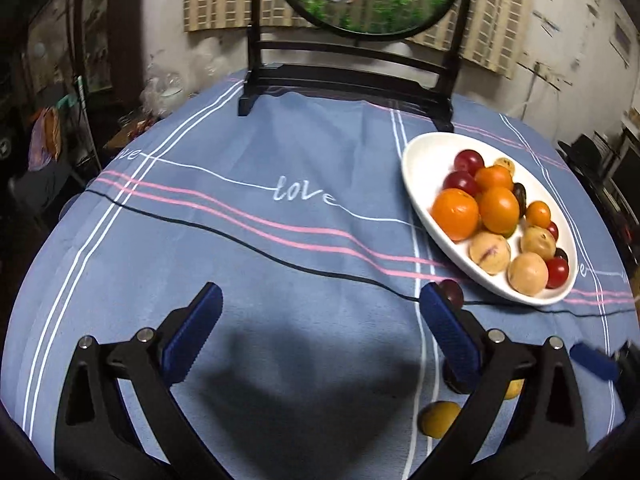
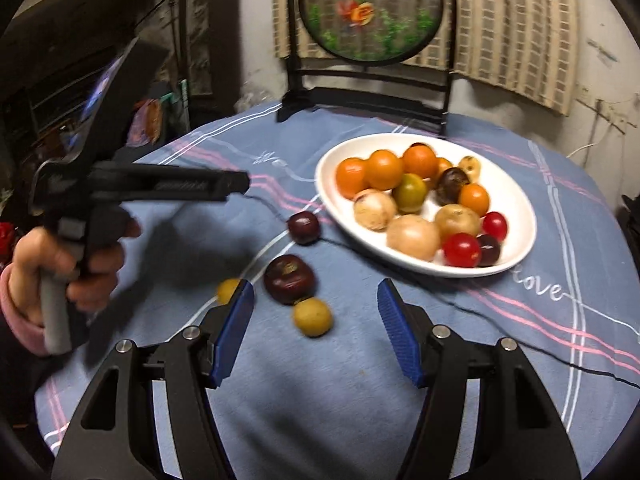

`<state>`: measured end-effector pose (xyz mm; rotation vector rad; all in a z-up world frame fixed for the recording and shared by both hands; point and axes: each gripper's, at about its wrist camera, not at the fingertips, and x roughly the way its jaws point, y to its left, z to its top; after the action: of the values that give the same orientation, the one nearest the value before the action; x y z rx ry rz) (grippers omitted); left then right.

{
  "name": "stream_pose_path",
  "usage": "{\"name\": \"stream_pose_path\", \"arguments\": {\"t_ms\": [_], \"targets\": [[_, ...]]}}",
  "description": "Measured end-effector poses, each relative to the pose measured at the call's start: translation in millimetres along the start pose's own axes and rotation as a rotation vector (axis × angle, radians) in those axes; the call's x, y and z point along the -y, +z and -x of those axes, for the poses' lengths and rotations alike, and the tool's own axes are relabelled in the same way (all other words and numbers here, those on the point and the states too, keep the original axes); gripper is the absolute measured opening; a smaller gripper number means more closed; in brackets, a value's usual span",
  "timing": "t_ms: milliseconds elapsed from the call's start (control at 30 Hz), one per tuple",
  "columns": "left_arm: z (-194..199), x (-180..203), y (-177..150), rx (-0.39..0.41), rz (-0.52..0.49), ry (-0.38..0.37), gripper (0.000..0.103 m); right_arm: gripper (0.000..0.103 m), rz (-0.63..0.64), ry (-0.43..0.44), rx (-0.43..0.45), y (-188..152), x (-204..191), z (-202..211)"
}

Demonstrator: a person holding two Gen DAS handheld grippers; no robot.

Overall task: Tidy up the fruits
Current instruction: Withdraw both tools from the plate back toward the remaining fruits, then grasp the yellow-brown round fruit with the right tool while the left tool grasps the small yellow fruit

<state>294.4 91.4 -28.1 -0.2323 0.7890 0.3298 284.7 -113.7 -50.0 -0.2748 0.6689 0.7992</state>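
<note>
A white oval plate (image 2: pixel 516 192) holds several oranges, pale round fruits and red and dark small fruits; it also shows in the left wrist view (image 1: pixel 416 168). Loose on the blue cloth lie a small dark plum (image 2: pixel 304 227), a large dark fruit (image 2: pixel 289 279), a yellow fruit (image 2: pixel 312 316) and a smaller yellow one (image 2: pixel 228 289). My right gripper (image 2: pixel 316 332) is open and empty, just before the yellow and large dark fruits. My left gripper (image 1: pixel 320 328) is open and empty over bare cloth; a plum (image 1: pixel 452 293) sits behind its right finger. The left gripper also shows in the right wrist view (image 2: pixel 236 182), left of the plate.
A black-framed round embroidered screen (image 2: pixel 370 12) stands at the table's far edge behind the plate. A black cord (image 1: pixel 240 240) runs across the cloth. A yellow fruit (image 1: pixel 440 419) lies low right in the left wrist view. Dark furniture surrounds the round table.
</note>
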Motion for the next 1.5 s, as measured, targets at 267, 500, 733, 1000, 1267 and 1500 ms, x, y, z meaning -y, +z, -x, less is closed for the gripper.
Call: {"name": "stream_pose_path", "arguments": {"t_ms": [267,500,733,1000,1267,1500], "targets": [[4.0,-8.1,0.3,-0.015,0.053,-0.055,0.100,0.048,0.052,-0.038,-0.089,-9.8,-9.9,-21.0],[8.7,-4.0,-0.3,-0.009,0.045,-0.063,0.100,0.041,0.055,-0.042,-0.107,-8.8,-10.6,-30.9],[11.3,-0.2,-1.7,0.011,0.019,-0.046,0.100,0.038,0.060,-0.054,-0.110,-8.2,-10.5,-35.1],[6.9,3.1,-2.8,-0.001,0.004,-0.036,0.100,0.027,0.032,-0.046,-0.110,-7.5,-4.0,-35.4],[4.8,22.1,-12.5,-0.060,-0.156,-0.112,0.100,0.027,-0.183,0.007,-0.031,-3.7,30.6,-11.4],[22.0,45.4,-39.3,-0.005,-0.391,-0.187,0.089,0.027,-0.299,-0.065,-0.004,-5.7,56.6,-2.5]]}}
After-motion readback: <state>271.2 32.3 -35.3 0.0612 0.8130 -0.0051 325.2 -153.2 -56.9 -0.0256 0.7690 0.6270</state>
